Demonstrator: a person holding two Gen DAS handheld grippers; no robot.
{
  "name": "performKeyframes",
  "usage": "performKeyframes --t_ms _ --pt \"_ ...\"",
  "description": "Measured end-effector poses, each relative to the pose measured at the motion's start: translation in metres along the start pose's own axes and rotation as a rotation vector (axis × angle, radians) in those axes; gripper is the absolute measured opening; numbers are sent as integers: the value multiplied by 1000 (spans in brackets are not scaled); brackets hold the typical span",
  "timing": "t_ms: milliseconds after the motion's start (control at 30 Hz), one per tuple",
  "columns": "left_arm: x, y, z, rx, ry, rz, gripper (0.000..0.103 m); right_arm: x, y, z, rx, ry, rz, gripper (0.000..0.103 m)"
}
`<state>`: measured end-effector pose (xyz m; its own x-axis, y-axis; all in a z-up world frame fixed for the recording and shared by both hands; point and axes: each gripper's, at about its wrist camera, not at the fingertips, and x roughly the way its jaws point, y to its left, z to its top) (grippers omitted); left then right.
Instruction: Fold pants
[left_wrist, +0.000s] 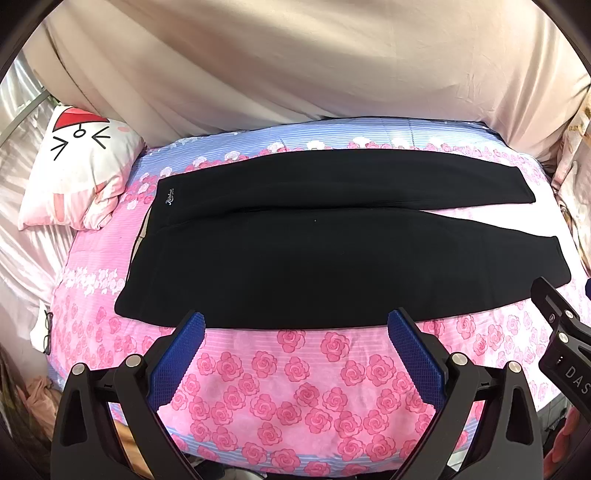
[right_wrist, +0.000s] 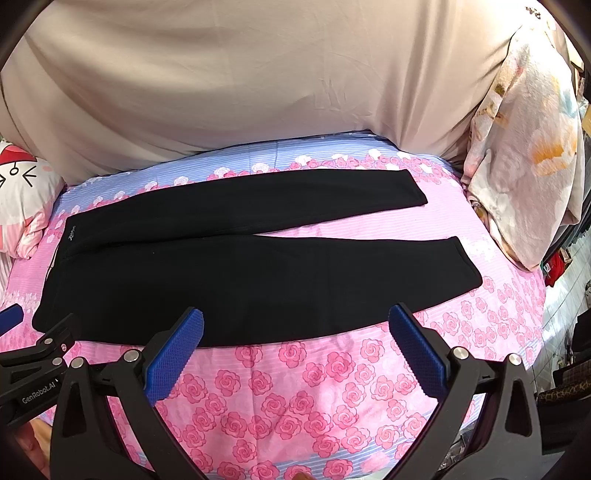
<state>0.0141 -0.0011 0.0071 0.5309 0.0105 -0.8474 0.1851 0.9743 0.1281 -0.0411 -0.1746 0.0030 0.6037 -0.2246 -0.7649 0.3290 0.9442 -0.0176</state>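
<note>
We looked across a bed covered by a pink sheet printed with roses, its far band striped blue. Black pants lay flat across the middle of the frame, waistband toward the left, both legs running right and parting near the cuffs. A cat-face pillow sat in the upper left of the left wrist view, touching the sheet's corner. A beige cloth hung behind the bed, filling the top of both views. At the right of the right wrist view a floral blanket was heaped against the bed's edge. Our left gripper hovered at the pants' near edge with its jaws spread wide and holding nothing; our right gripper did likewise, jaws released over the near leg.
</note>
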Motion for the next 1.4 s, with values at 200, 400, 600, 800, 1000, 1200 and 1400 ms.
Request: performKeyframes --t_ms 200,400,600,800,1000,1200,1400 --pt "3 -2 0 6 9 -3 98 3 1 0 -1 11 3 98" --pt "5 -1 2 12 12 0 98 7 0 -3 3 12 9 98" --pt "9 2 3 3 15 -2 98 14 2 -2 -7 20 15 98" --pt "41 39 18 -103 51 -49 98 43 -28 6 -1 68 37 98" --pt "97 108 58 -209 40 -3 98 102 -104 62 -26 65 -44 98" --pt "171 165 110 -180 47 87 98 186 -171 115 23 73 -107 98" --pt "238 227 155 -236 42 138 98 258 -228 162 101 61 -142 98"
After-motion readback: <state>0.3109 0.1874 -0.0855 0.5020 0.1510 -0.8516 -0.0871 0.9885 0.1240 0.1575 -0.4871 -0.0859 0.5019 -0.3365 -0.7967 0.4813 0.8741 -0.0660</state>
